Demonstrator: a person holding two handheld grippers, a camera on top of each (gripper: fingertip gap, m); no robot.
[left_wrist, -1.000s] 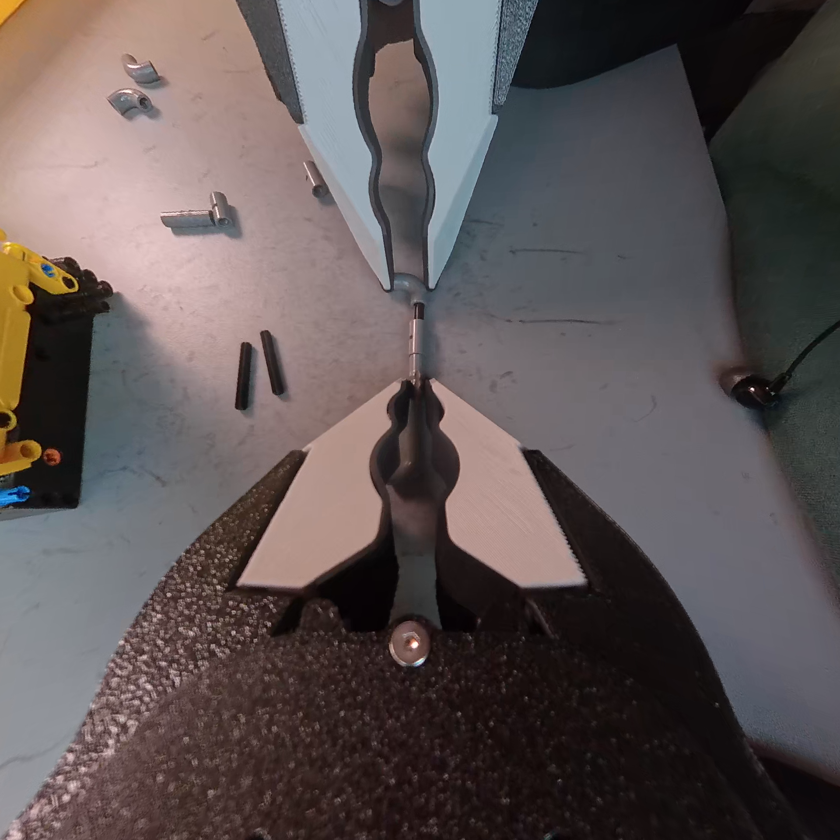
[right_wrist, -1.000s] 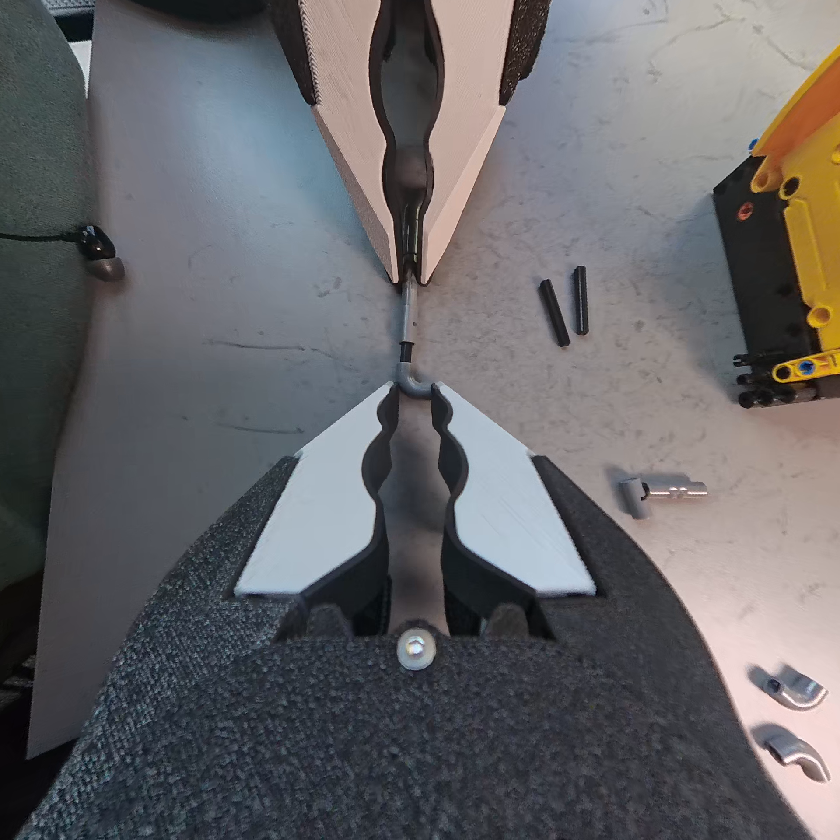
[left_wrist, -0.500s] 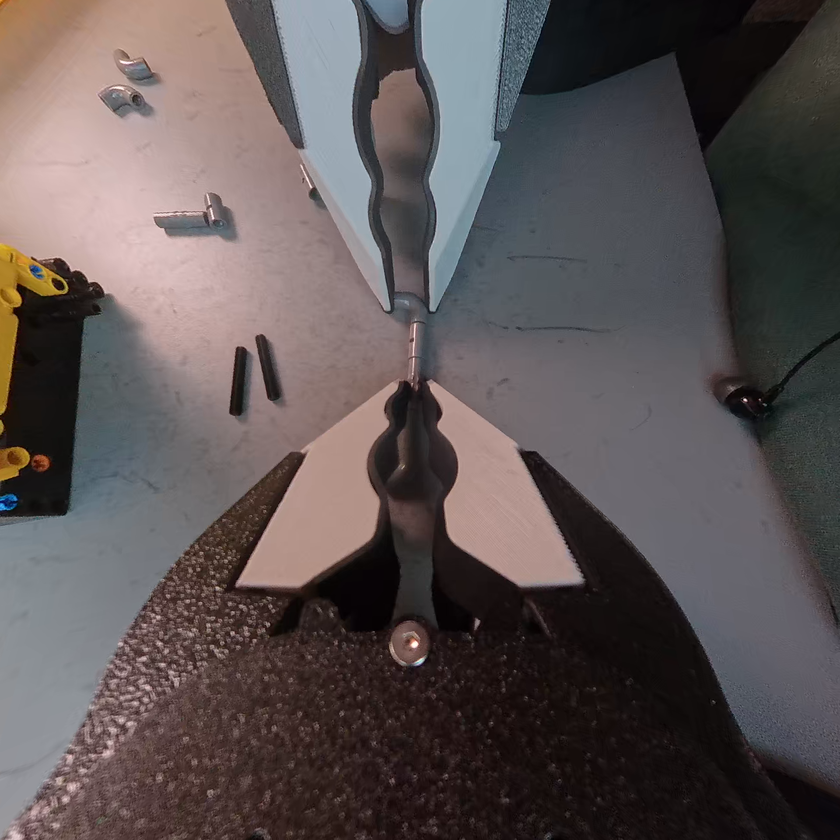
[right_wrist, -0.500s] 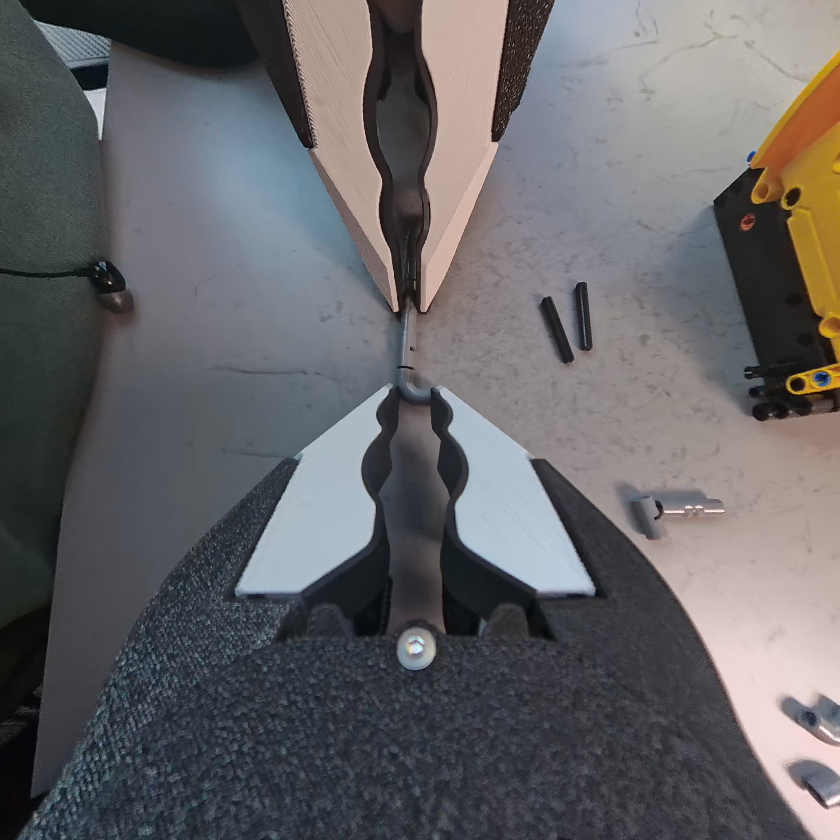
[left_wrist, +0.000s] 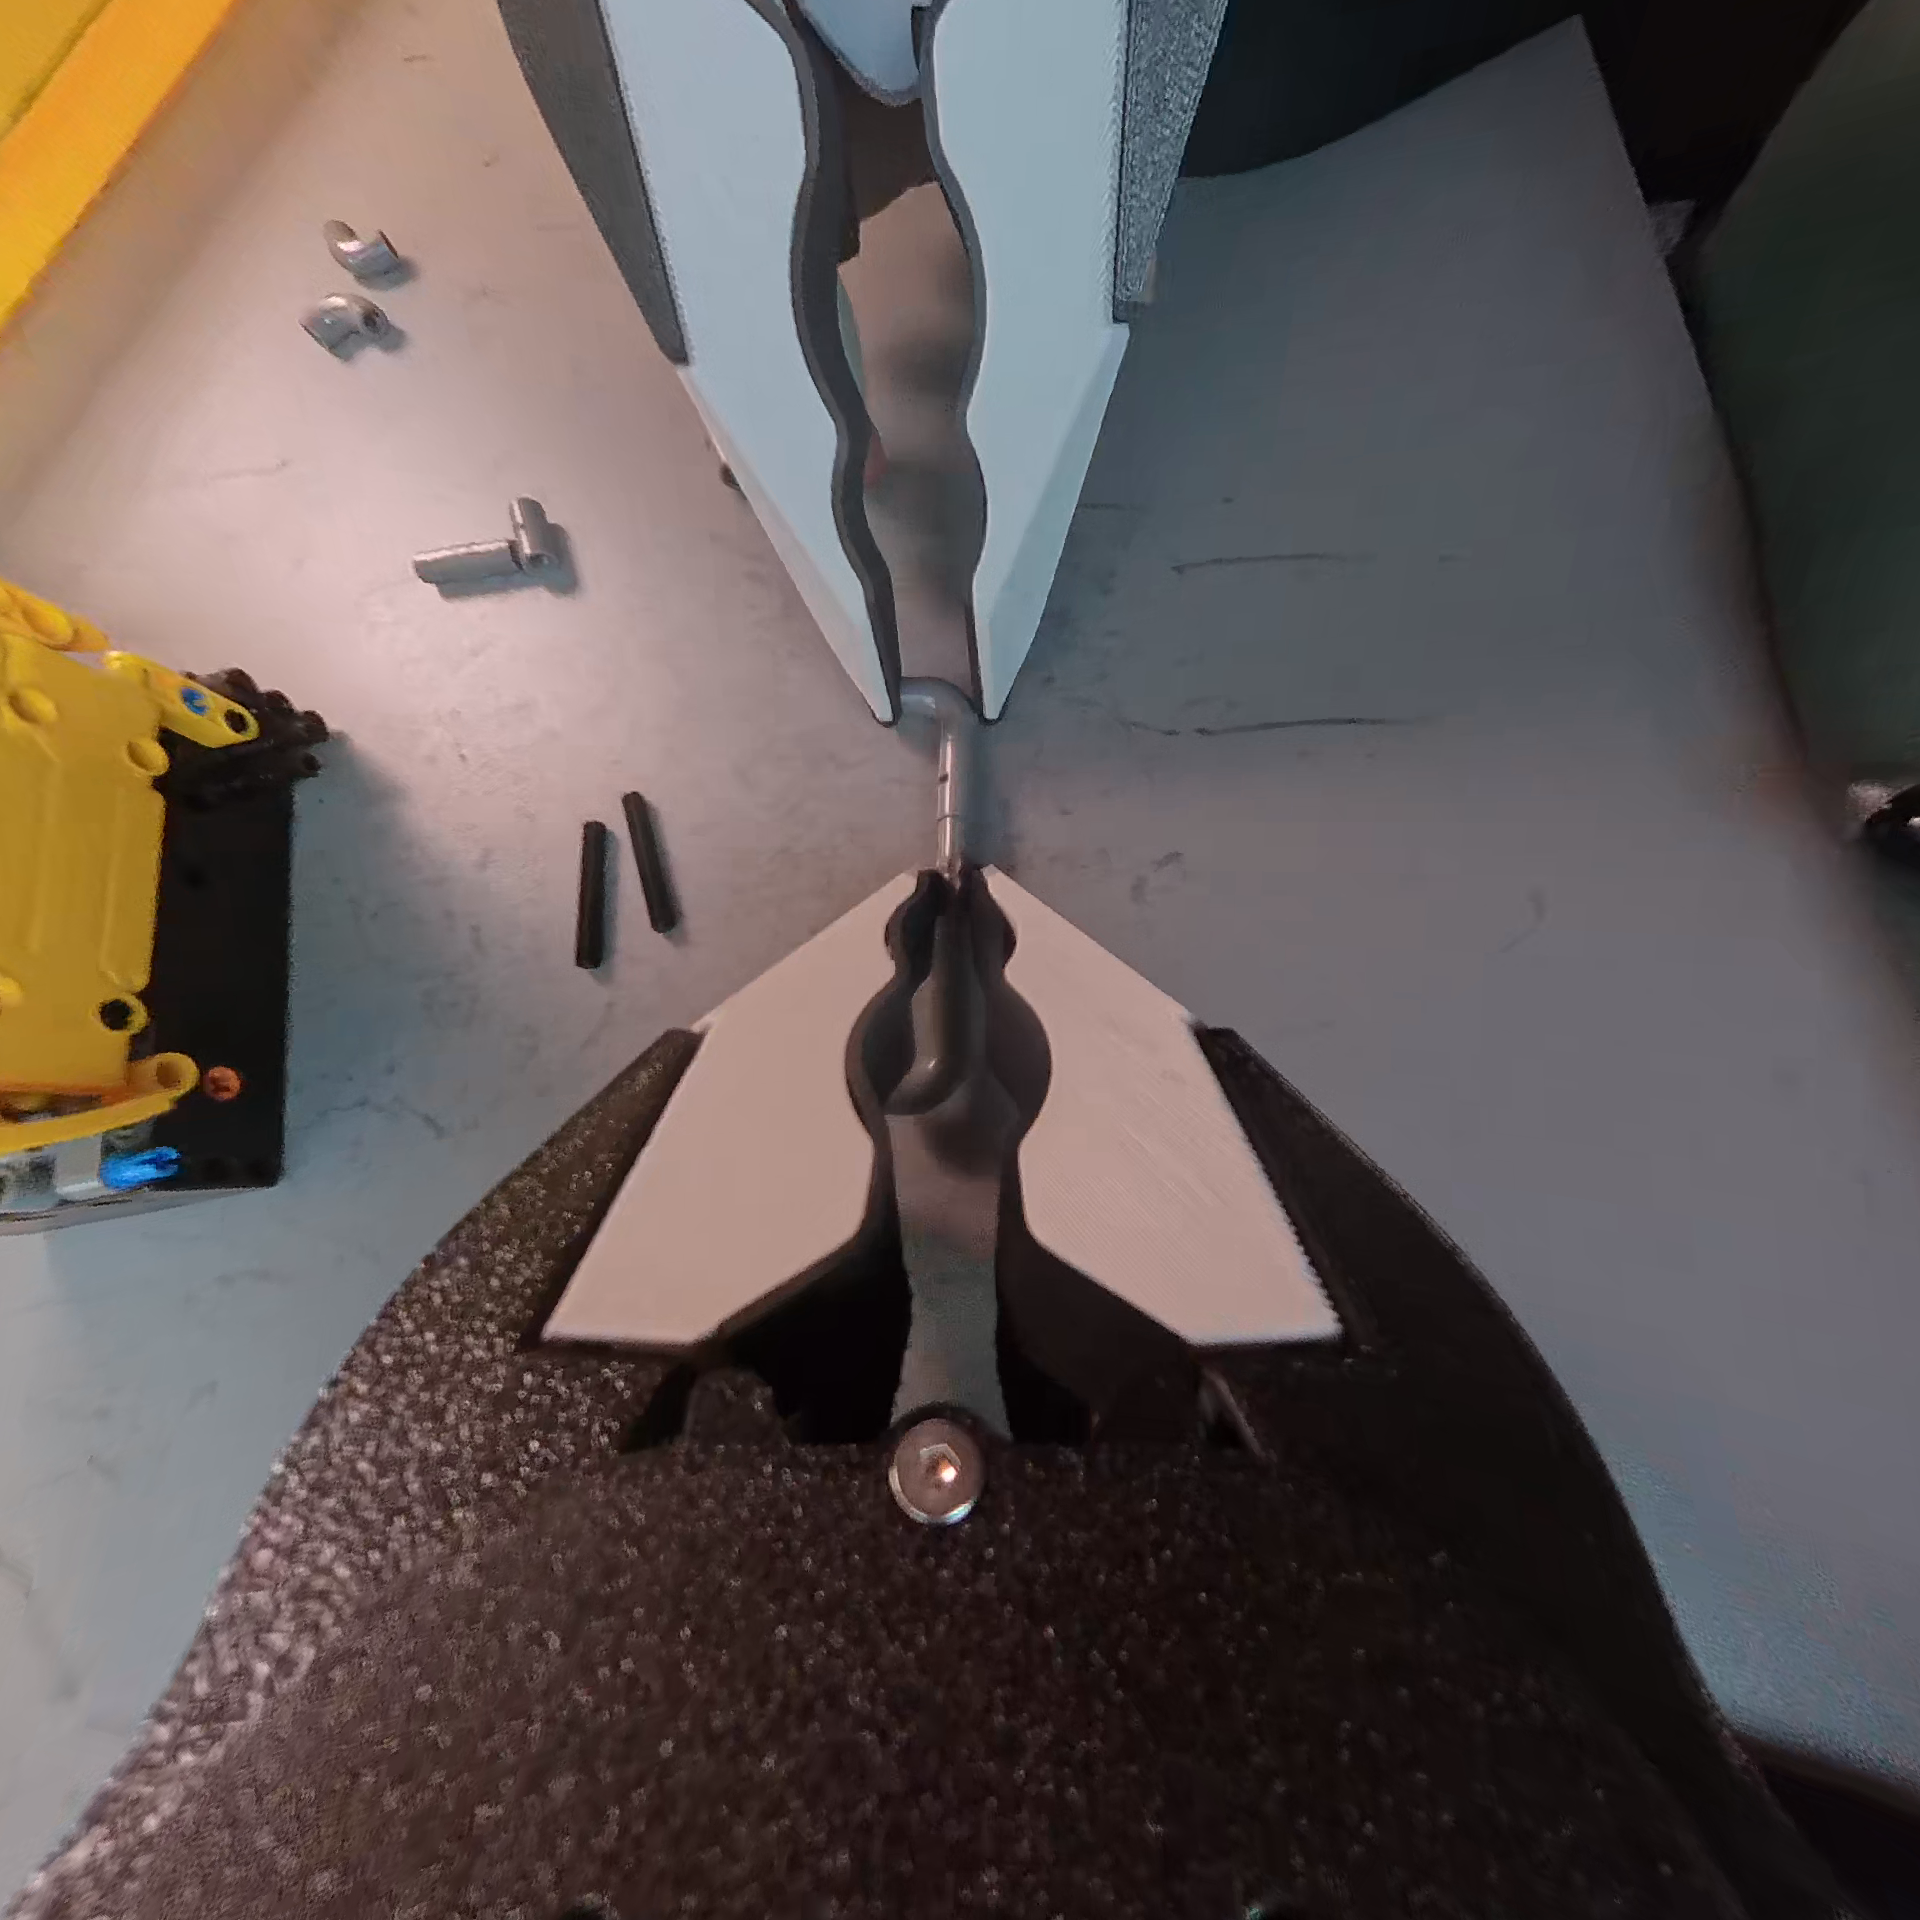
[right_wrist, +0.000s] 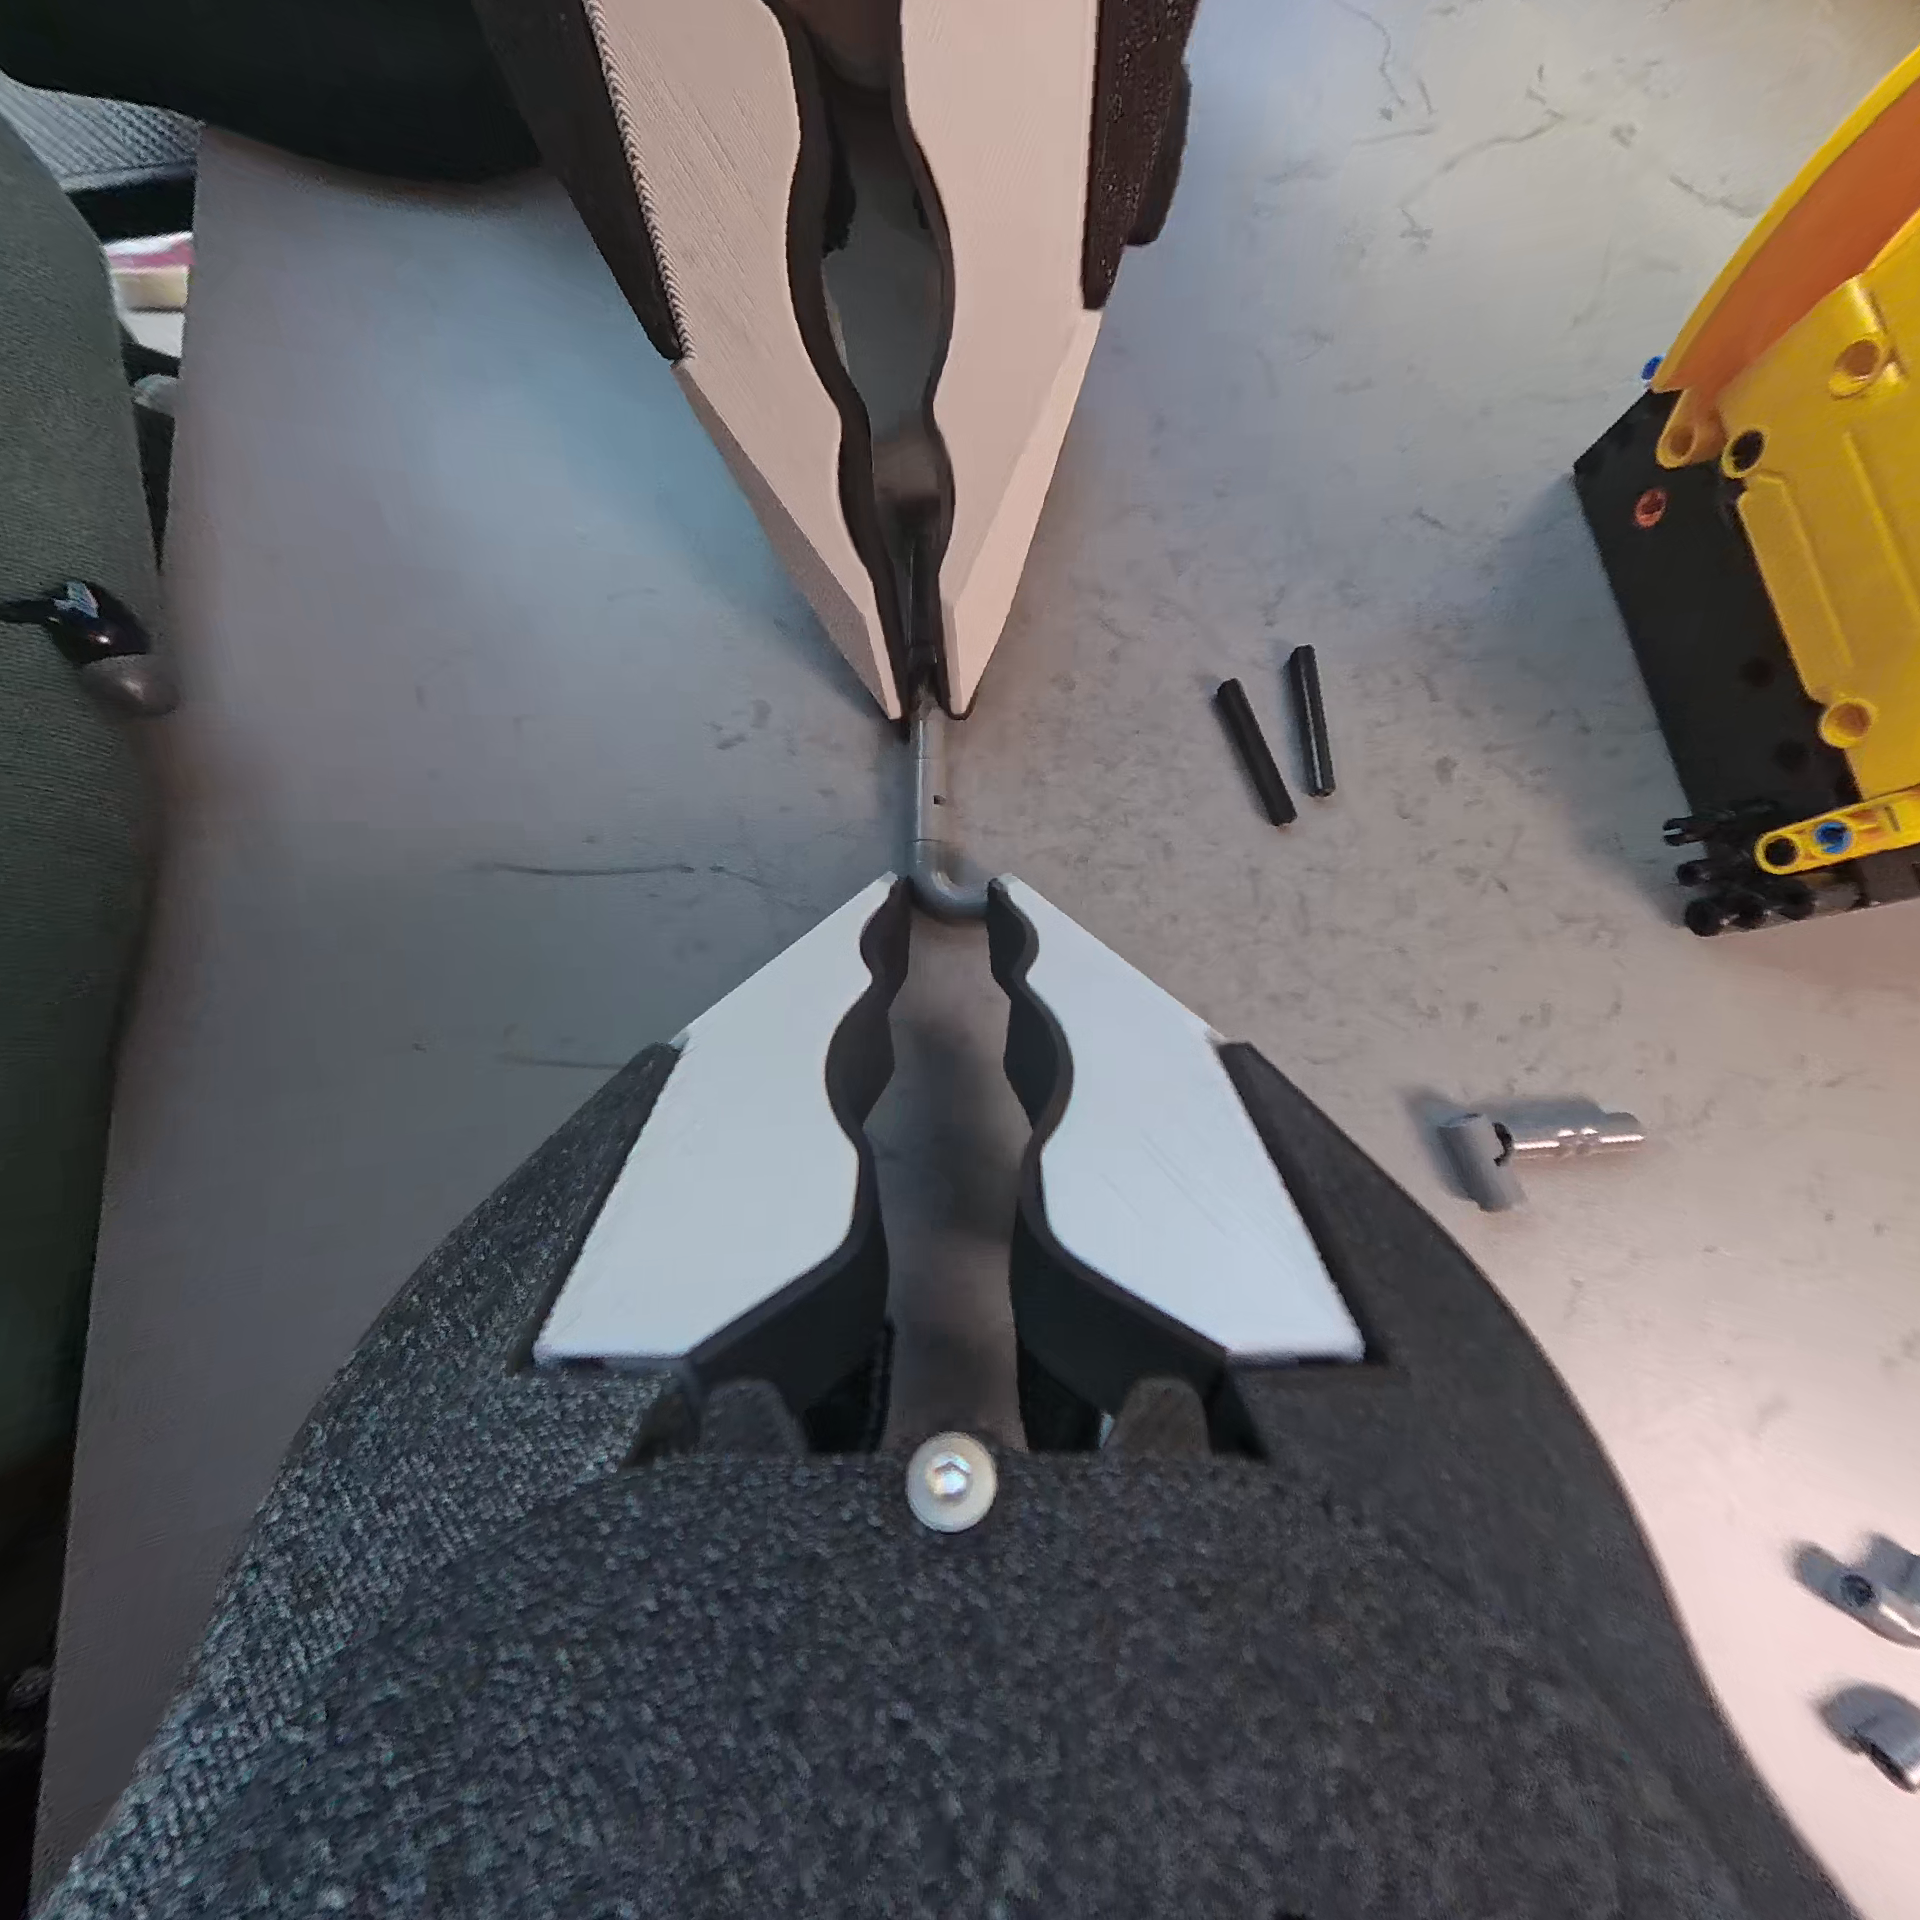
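My left gripper (left_wrist: 951, 873) is shut on a thin grey rod (left_wrist: 958, 790) that sticks out past its tips. My right gripper (right_wrist: 948, 896) is shut on a small grey elbow piece (right_wrist: 951, 902). The two grippers face each other tip to tip above the table (left_wrist: 1351, 831). The rod's far end meets the elbow, and they look joined in a line. In the left wrist view the right gripper (left_wrist: 938, 717) comes in from the top with the elbow (left_wrist: 935, 698). In the right wrist view the left gripper (right_wrist: 925, 712) comes in from the top with the rod (right_wrist: 925, 779).
Two black axles (left_wrist: 623, 878) (right_wrist: 1273, 738) lie beside the grippers. A yellow and black brick model (left_wrist: 94, 935) (right_wrist: 1787, 644) stands farther out. A grey connector with a pin (right_wrist: 1538, 1143) and two loose grey elbows (left_wrist: 348, 291) lie on the table. The table edge and a green seat (right_wrist: 62, 831) are on the other side. Less than 4 cm separates the two grippers' tips. The green seat (right_wrist: 62, 831) is about 15 centimeters from both grippers' fingertips.
The grippers have closed in on each other. The short black stub seen between the rod and the elbow one second ago no longer shows; the two grey parts now meet.
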